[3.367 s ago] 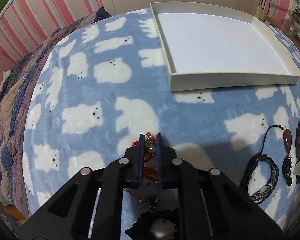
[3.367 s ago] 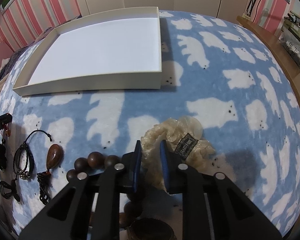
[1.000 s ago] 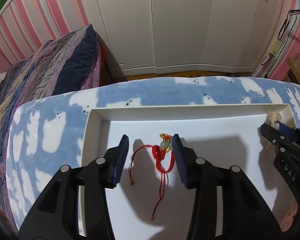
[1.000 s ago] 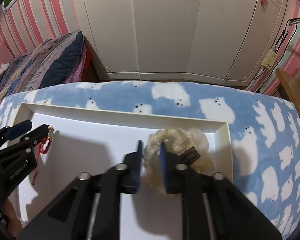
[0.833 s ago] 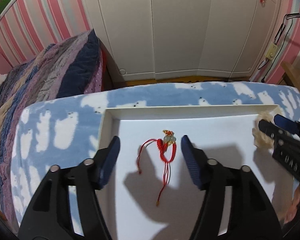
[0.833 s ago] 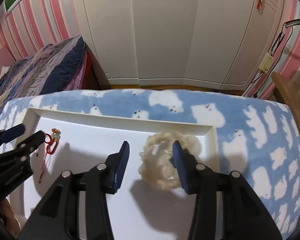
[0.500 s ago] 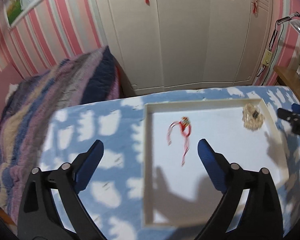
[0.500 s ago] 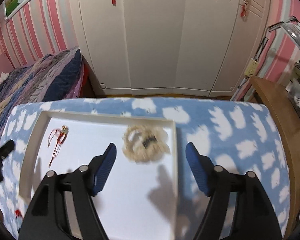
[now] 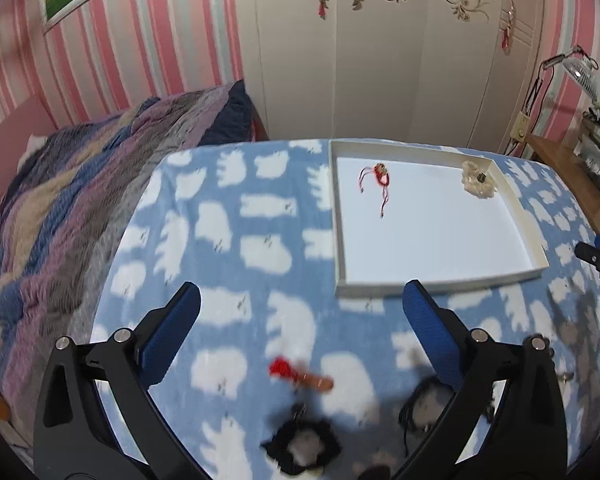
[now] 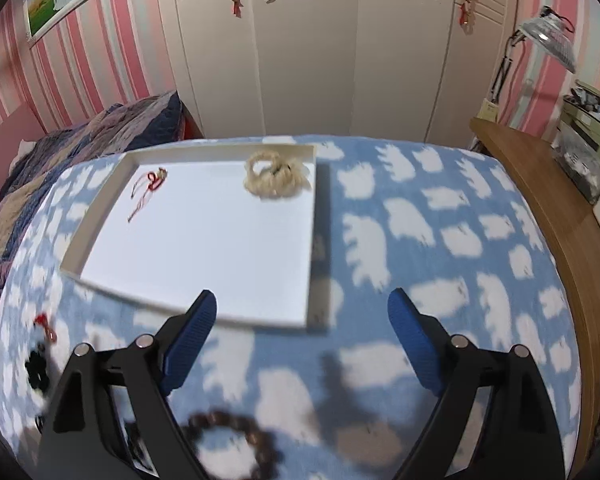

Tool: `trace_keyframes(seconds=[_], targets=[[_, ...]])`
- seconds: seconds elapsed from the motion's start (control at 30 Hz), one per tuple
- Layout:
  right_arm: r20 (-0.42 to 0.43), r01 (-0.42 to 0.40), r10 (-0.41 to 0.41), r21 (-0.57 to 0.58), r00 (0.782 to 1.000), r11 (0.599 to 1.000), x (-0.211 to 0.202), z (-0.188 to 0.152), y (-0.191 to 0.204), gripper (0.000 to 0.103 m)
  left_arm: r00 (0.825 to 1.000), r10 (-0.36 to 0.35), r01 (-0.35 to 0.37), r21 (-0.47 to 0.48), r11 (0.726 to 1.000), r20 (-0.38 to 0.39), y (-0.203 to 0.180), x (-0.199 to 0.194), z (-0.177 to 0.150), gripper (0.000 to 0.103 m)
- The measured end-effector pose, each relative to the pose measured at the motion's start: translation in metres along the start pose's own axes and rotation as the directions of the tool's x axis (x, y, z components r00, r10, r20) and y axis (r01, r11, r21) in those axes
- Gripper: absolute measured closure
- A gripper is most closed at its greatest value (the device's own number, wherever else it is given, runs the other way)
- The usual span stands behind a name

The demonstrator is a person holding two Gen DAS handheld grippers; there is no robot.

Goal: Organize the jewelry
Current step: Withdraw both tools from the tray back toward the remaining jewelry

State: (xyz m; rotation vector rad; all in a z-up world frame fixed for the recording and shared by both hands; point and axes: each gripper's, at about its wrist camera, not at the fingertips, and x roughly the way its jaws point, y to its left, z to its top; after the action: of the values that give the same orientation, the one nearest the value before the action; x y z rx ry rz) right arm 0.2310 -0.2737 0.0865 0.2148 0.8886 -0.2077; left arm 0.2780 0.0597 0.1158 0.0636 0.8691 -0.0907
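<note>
While both grippers hang empty, the left gripper wide apart and the right gripper opening, a wooden bead bracelet lies on the blanket below: hard, light, probably slippery; pinch across the strand.

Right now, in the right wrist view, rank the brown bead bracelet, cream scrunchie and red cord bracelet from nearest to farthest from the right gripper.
1. Brown bead bracelet, on the blanket just below the right gripper.
2. Cream scrunchie, tray's far right corner.
3. Red cord bracelet, tray's far left.
</note>
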Motion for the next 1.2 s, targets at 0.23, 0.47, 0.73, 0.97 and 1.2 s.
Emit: trace_keyframes(seconds=[0.23,0.47,0.73,0.97,1.2], targets=[[0.064,0.029,-0.031,0.027,0.997,0.999,-0.038,-0.032,-0.021,0.009,0.999,0.046,-0.046,-0.083,0.996,0.007,0.026,-0.017,-0.048,0.003],[0.055,0.04,-0.041,0.018,0.998,0.999,-0.039,-0.073,-0.018,0.008,0.998,0.049,-0.051,-0.095,0.994,-0.028,0.024,-0.02,-0.086,0.003],[0.038,0.023,-0.024,0.02,0.999,1.0,-0.033,-0.109,-0.017,0.008,0.999,0.033,-0.036,-0.113,0.993,-0.036,0.02,-0.03,-0.112,0.003],[0.037,0.02,-0.022,0.028,0.999,0.999,-0.032,-0.128,-0.017,0.008,0.999,0.04,-0.044,-0.127,0.991,-0.037,0.022,-0.033,-0.131,0.003],[0.025,0.007,-0.008,0.039,1.0,0.999,-0.029,-0.132,-0.01,0.008,0.998,0.02,-0.029,-0.138,0.99,-0.061,0.025,-0.024,-0.144,0.003]])
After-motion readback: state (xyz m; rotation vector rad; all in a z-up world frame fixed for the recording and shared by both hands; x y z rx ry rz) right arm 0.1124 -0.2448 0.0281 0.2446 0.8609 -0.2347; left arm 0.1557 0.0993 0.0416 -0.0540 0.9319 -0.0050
